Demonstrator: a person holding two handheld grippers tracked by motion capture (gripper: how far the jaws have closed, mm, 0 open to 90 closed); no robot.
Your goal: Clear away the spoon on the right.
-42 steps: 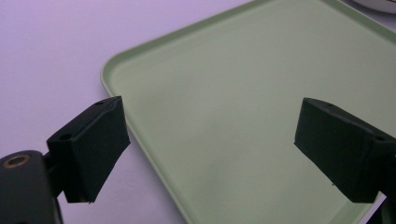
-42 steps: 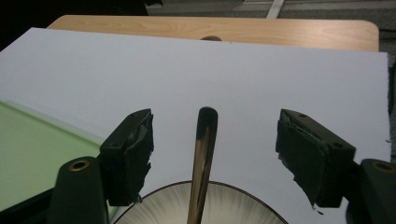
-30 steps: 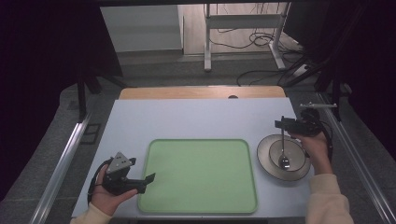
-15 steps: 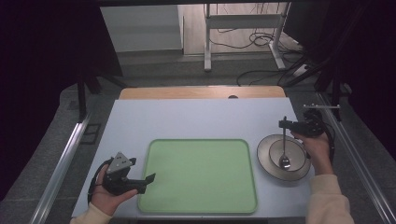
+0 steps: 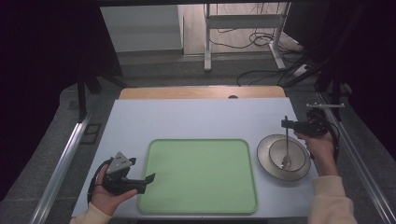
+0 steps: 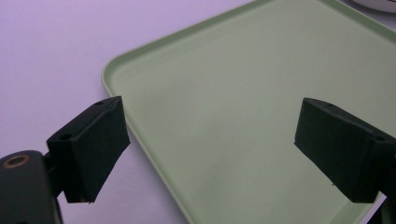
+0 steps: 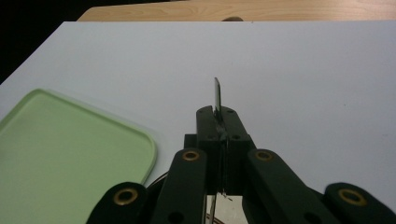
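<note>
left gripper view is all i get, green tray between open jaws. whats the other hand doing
Observer: The right gripper is shut on a spoon, handle pinched upright.
Operator: where's the spoon's bowl end
Observer: Down in a round dish, right of the green tray.
Operator: anything on the tray itself
Observer: The high view shows its whole surface bare; your left gripper sits at its near left edge.
</note>
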